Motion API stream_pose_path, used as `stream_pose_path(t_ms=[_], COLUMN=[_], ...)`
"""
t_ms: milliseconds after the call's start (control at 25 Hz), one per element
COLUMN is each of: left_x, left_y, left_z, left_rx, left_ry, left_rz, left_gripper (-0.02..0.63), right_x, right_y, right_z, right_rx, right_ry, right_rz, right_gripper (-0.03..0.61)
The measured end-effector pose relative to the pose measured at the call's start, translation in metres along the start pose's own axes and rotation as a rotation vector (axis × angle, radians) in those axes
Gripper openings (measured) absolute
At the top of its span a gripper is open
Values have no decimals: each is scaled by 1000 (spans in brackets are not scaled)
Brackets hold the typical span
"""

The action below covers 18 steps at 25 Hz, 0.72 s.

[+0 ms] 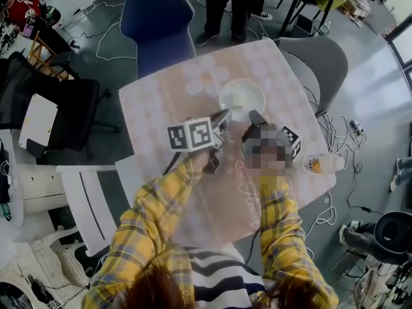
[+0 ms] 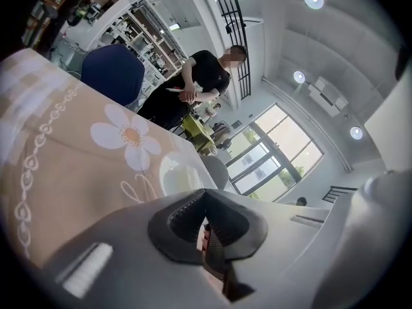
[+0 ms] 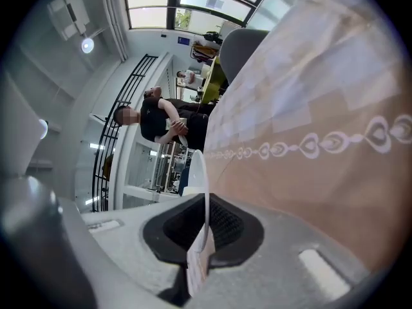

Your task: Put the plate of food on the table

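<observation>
Two claws shut — left claw (image 1: 224,116) pinching plate (image 1: 241,95) rim | right claw (image 1: 252,118) pinching same rim | table (image 1: 161,102) beneath plate

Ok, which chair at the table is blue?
The blue chair at the table's far edge, upper left; the grey chair stands at its right corner.

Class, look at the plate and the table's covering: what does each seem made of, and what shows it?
Plate: smooth and white with a very thin rim, probably plastic. Table covering: flat pinkish-beige sheet printed with white flowers, only lightly creased; likely vinyl, possibly cloth.
</observation>
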<state>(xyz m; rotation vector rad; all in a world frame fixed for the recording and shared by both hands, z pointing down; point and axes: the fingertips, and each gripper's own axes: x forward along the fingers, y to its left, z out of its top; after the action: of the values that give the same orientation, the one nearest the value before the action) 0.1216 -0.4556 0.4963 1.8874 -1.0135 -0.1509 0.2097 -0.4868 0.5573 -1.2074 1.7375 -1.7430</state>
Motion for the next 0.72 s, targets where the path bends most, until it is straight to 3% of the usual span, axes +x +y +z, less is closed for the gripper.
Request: stream_pose_path(t_ms=[320,720], left_x=[30,72], left_y=[7,19], left_z=[15,21], left_rx=[48,111], left_ry=[15,65], left_rz=[26,69], left_gripper=[-2,-2], right_x=[36,60], right_y=[-17,-26], right_z=[42,62], right_rx=[70,82], right_ry=[-37,-58], right_rz=[-48,-112], right_gripper=[6,6])
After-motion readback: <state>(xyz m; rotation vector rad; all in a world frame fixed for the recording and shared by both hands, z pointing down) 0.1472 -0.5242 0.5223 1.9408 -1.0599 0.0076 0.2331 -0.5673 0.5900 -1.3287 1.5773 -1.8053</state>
